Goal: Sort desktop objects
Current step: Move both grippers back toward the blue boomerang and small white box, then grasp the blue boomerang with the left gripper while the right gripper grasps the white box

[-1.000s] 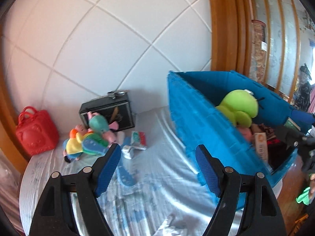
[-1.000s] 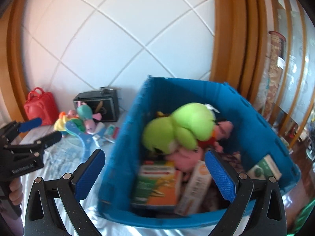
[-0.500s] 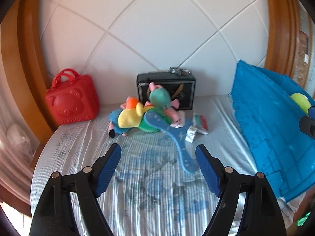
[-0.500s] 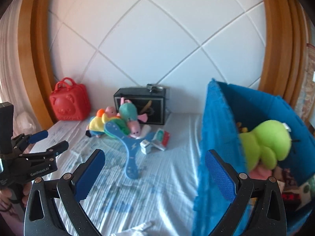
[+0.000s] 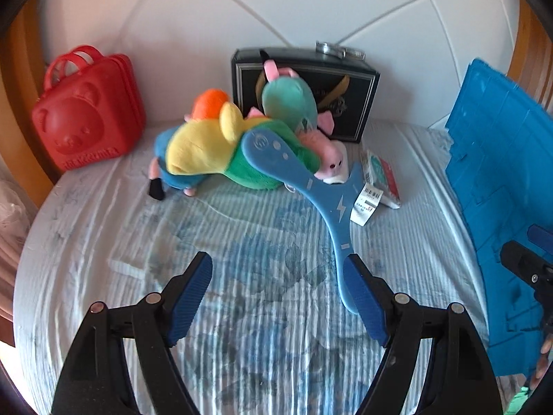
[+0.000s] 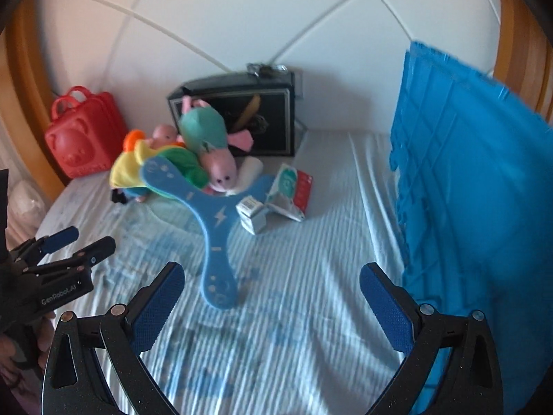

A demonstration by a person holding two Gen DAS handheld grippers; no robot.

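Both views now sit nearer the toy pile than half a second ago. The left gripper (image 5: 280, 294) hangs with jaws apart, holding nothing, its right pad just beside the blue boomerang (image 5: 331, 204). The right gripper (image 6: 273, 301) is likewise spread. The plush toys (image 5: 242, 145) lie far-centre, the blue crate (image 6: 473, 190) right; blur obscures the small packets (image 6: 287, 197).

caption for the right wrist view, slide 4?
Open right gripper facing a blue boomerang and plush toys on the sheet, blue crate at right.
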